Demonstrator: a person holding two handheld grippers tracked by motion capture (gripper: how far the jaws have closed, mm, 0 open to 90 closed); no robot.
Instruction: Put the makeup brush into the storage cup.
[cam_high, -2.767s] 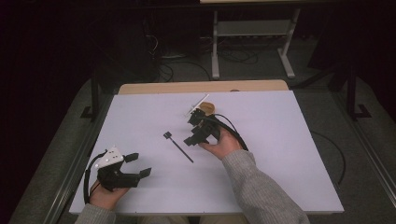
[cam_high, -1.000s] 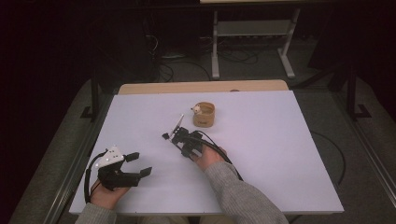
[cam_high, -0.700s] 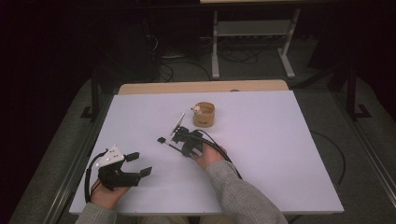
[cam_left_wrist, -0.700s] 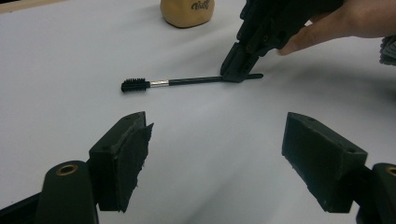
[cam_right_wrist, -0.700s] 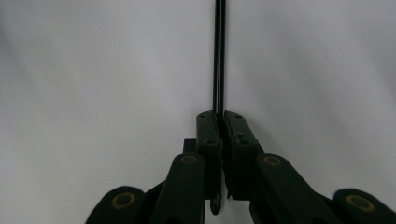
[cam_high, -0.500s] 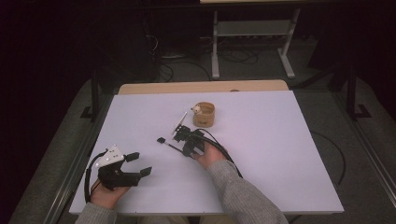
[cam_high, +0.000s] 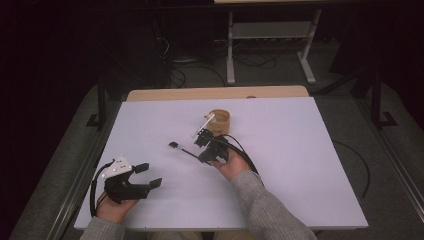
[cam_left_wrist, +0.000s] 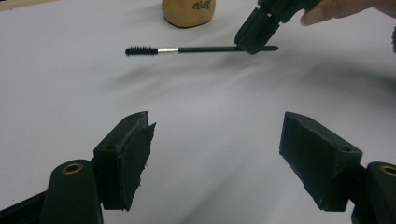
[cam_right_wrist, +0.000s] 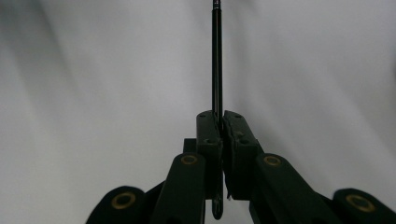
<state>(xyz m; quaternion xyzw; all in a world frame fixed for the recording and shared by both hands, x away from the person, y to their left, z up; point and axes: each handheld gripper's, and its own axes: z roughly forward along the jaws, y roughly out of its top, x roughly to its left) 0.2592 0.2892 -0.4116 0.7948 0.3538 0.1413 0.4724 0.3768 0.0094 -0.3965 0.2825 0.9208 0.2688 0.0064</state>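
Observation:
A thin black brush (cam_high: 182, 149) with a bristle head and silver collar (cam_left_wrist: 187, 49) is held level just above the white table (cam_high: 300, 165). My right gripper (cam_high: 206, 157) is shut on its handle end, and the shaft (cam_right_wrist: 217, 56) runs straight out from between the closed jaws (cam_right_wrist: 219, 121). The right gripper (cam_left_wrist: 254, 44) also appears far off in the left gripper view. A small wooden cup (cam_high: 219, 121) stands just behind it with a white stick (cam_high: 202, 125) leaning out. My left gripper (cam_high: 149, 175) rests at the near left, open and holding nothing (cam_left_wrist: 217, 158).
The cup (cam_left_wrist: 188, 11) sits beyond the brush in the left gripper view. A black cable (cam_high: 245, 155) loops from the right gripper across the table. A wooden strip (cam_high: 215, 93) edges the far side. A metal stand (cam_high: 270, 35) and floor cables lie beyond.
My right gripper came back from the cup to the brush lying on the table and shut on its handle; the brush now hangs slightly off the surface, turned flatter. The left gripper stayed put.

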